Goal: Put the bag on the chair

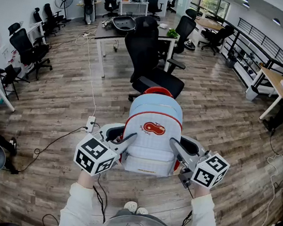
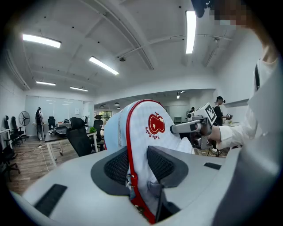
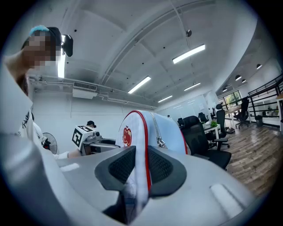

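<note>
Bare wood-plank floor [image 1: 219,121] spreads wide around the black office chair [image 1: 159,80], which stands with its padded seat in front of the table [image 1: 105,30]. The soft pale-blue backpack [image 1: 151,137], rounded and red-piped, is held upright in the air just short of the chair; left gripper [image 1: 125,143] and right gripper [image 1: 176,147] each pinch one of its side edges

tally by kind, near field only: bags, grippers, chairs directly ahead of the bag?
Bag: 1
Grippers: 2, the left gripper and the right gripper, each shut on one side of the bag
Black office chair directly ahead of the bag: 1
Total: 4
</note>
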{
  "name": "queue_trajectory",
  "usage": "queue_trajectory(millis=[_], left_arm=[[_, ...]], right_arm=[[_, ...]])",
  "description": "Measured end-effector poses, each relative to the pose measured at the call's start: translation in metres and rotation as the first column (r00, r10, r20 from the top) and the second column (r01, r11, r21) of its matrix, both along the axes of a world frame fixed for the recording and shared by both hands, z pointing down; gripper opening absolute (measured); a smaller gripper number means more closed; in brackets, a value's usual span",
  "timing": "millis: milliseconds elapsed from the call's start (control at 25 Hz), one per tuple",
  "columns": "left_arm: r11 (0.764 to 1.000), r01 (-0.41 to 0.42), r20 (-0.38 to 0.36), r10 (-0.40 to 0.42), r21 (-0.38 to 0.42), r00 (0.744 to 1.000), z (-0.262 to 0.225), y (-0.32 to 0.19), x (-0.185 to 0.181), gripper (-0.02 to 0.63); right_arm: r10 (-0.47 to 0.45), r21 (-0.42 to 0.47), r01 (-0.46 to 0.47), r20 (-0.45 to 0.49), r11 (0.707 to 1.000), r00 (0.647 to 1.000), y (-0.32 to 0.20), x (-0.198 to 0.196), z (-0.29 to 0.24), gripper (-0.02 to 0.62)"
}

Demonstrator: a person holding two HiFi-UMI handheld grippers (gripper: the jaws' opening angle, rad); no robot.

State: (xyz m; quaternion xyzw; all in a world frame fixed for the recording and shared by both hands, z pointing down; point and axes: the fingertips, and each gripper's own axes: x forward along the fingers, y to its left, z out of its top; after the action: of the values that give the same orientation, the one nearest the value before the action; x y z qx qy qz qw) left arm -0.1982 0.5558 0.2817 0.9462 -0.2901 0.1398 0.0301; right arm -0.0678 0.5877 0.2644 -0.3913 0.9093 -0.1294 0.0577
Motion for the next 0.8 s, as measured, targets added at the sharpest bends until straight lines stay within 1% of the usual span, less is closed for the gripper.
queue_trajectory(millis=[560, 800], left_arm=[[0.999, -0.020, 0.008, 0.020, 0.026, 1.000, -0.005, -0.024, -0.011, 0.130], [1.000, -0.022, 0.006, 0.022, 0.017, 1.000, 0.005, -0.036, -0.014, 0.130]], right_arm=[[0.019, 0.009, -0.019, 0.004, 1.000, 1.000, -0.021, -0.012, -0.003, 0.094], [0.039, 0.000, -0.039, 0.007, 0.999, 0.999, -0.034, -0.015, 0.007, 0.094]])
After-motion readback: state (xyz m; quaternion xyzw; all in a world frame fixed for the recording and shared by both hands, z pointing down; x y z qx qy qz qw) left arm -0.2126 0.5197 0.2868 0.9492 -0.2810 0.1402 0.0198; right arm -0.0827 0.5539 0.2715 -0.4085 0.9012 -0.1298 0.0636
